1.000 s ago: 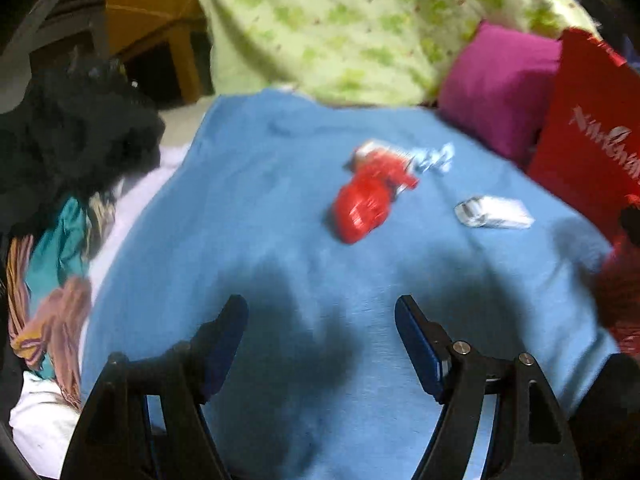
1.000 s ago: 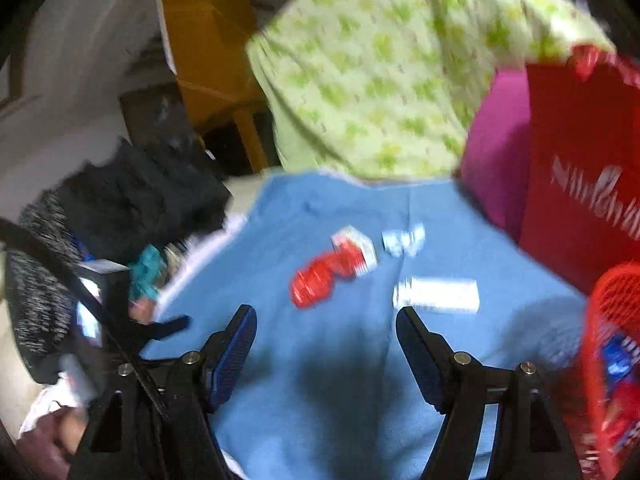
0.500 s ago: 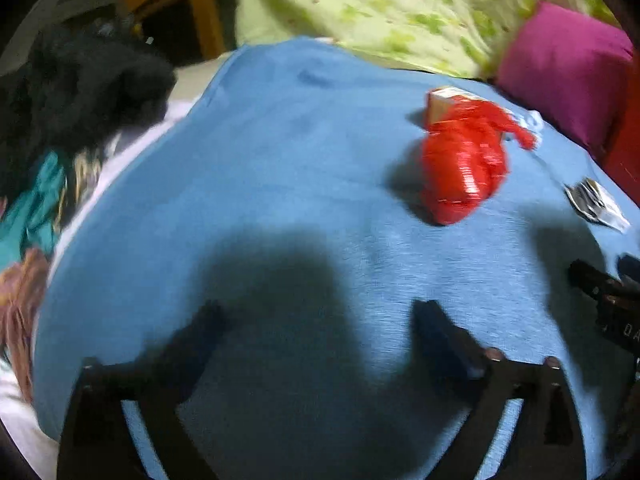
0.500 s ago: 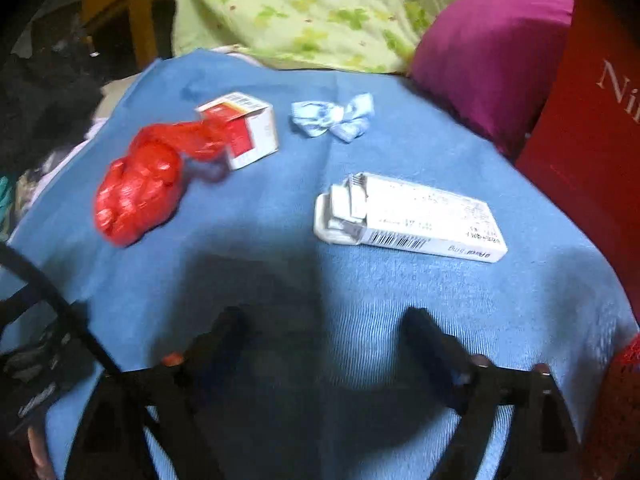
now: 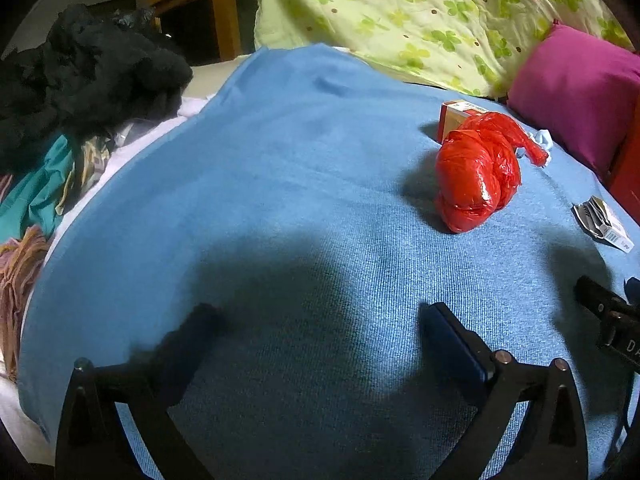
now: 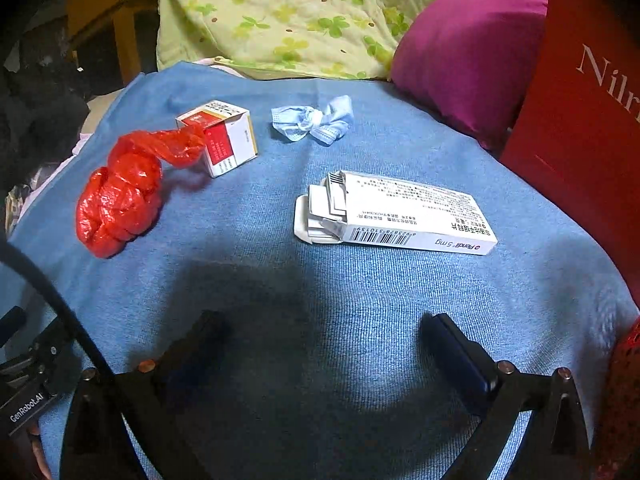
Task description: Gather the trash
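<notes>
On the blue blanket (image 6: 360, 300) lie a crumpled red plastic bag (image 6: 120, 196), a small red and white carton (image 6: 222, 136), a crumpled light blue face mask (image 6: 314, 120) and a long white medicine box (image 6: 396, 214) with an open end. My right gripper (image 6: 320, 336) is open and empty, low over the blanket just short of the white box. My left gripper (image 5: 316, 328) is open and empty; the red bag (image 5: 478, 172) lies ahead to its right, with the carton (image 5: 456, 114) behind it and the white box (image 5: 604, 222) at the far right.
A green patterned quilt (image 6: 280, 12) and a magenta pillow (image 6: 468, 48) lie behind the blanket. A red paper bag (image 6: 580, 120) stands at the right, with a red mesh basket (image 6: 624, 392) at the lower right edge. Dark clothes (image 5: 84, 76) are piled on the left.
Both grippers have come down and forward toward the blanket; the trash now looks much larger and nearer. Both stay open and empty.
</notes>
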Motion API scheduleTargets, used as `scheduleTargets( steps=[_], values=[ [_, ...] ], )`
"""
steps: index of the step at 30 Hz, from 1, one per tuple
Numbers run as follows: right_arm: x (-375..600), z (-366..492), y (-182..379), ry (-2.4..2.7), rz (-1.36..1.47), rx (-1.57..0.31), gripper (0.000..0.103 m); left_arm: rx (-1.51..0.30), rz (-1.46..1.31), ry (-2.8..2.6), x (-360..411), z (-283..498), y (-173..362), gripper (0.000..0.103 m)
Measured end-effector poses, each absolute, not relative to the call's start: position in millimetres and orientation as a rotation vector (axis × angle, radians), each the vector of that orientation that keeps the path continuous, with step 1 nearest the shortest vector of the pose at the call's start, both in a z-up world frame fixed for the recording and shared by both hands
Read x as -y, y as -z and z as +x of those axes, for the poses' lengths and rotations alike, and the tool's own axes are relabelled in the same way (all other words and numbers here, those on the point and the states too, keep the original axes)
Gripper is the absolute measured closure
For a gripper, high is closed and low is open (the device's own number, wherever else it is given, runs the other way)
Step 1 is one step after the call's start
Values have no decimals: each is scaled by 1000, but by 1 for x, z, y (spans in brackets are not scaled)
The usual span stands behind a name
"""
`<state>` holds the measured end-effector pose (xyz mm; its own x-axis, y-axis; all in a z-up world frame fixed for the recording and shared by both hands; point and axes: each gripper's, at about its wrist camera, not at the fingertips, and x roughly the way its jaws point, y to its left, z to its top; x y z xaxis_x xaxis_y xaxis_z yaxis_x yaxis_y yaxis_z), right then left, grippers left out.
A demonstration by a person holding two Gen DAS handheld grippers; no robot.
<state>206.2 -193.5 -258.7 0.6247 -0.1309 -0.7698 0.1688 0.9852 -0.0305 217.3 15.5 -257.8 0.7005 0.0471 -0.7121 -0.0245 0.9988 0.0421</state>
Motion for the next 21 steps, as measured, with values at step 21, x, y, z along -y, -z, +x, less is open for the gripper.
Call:
scheduleTargets(
  steps=[21],
  values=[
    [193, 204, 259, 170, 45, -877, 0, -789, 27, -40, -16, 216, 258, 0]
  ],
)
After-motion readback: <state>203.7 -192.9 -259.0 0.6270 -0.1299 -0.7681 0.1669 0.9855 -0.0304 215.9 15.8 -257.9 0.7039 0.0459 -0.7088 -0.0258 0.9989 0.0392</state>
